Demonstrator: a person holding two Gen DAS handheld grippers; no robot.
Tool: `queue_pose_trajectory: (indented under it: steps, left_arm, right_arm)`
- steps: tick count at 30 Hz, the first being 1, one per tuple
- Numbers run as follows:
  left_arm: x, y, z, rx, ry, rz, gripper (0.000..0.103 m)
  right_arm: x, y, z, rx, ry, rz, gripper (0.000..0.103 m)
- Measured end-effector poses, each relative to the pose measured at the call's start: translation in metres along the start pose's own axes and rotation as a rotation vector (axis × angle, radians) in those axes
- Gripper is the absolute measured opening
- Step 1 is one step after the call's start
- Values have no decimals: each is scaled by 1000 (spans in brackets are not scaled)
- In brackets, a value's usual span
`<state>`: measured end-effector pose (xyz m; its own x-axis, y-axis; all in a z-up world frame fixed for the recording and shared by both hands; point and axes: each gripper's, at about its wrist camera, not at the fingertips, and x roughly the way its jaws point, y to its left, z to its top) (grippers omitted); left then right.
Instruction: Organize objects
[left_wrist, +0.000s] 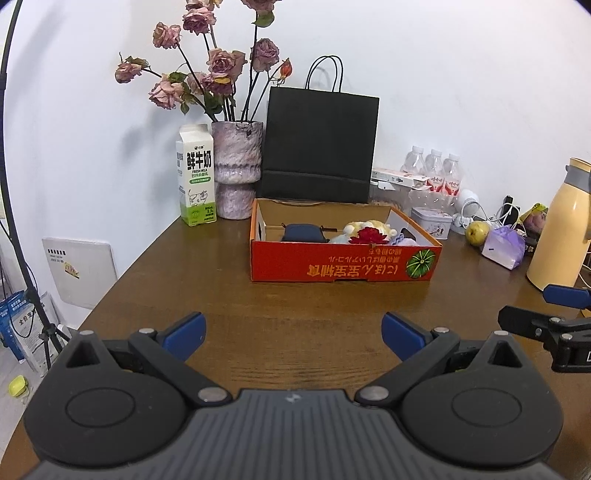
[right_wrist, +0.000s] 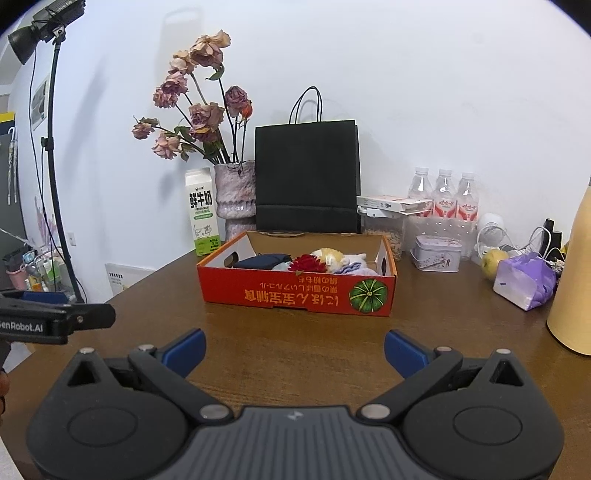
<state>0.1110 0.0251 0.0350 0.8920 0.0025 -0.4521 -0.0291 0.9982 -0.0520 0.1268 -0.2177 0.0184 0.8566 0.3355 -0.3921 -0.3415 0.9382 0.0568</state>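
Two grippers held low over the wooden table (left_wrist: 295, 306), both empty with jaws spread wide: left gripper (left_wrist: 293, 332) and right gripper (right_wrist: 294, 350), side by side and pointing the same way. Dead ahead at 12 o'clock from each, near but clear of the fingertips, the red cardboard box (left_wrist: 343, 264), long axis lying crosswise from 9 to 3 o'clock, open top up. Inside it already: a dark blue pouch (left_wrist: 304, 233), a red flower (left_wrist: 371, 235), a yellow-and-white plush toy (left_wrist: 367, 226) and some pale purple cloth. Off at roughly 2 o'clock, well apart from the box, loose items: a green pear (right_wrist: 495, 263) and a purple packet (right_wrist: 524, 280). Judged from that layout, nearer to the right gripper than the left, so probably the right one's reach.
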Motion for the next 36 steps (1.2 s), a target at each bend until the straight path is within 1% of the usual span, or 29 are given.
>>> queue_pose_trajectory:
  steps: [36]
  left_arm:
    - [-9, 0, -11, -4, 3, -4, 103]
  right_arm:
    - [-7, 4, -4, 0, -2, 0, 103]
